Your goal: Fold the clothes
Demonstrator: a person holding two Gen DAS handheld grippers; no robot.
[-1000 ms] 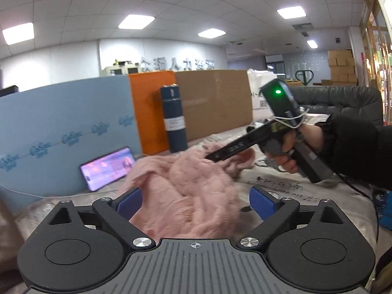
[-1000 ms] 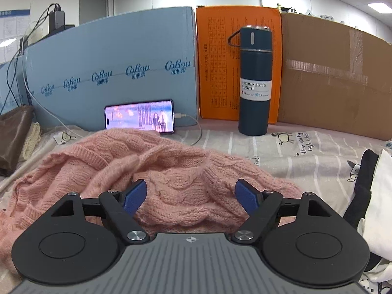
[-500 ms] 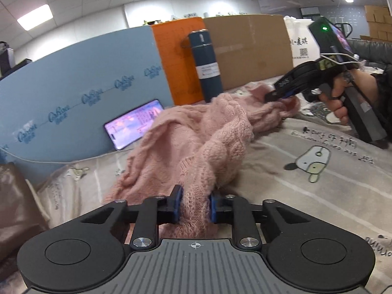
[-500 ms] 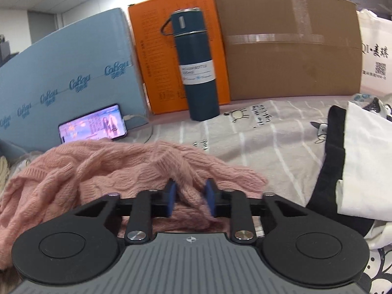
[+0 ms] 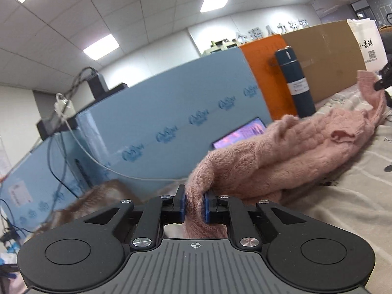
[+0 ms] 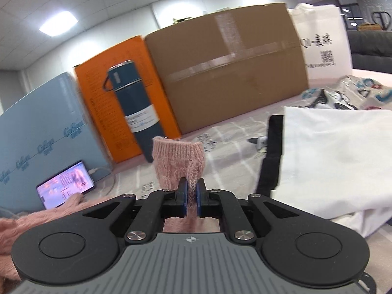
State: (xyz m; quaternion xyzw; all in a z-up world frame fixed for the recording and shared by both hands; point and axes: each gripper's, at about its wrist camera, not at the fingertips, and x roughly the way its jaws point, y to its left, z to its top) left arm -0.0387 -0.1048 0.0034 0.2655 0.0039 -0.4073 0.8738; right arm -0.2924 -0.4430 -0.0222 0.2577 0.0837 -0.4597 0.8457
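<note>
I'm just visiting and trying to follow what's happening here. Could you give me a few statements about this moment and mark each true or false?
1. Both grippers are clamped on the pink sweater. True: the left gripper and the right gripper each pinch knit.
2. The right gripper holds a ribbed cuff. True.
3. The blue bottle lies on its side. False: it stands upright before the orange board.
4. The phone has a dark screen. False: it is lit.
5. The white garment is held by a gripper. False: it lies untouched.
</note>
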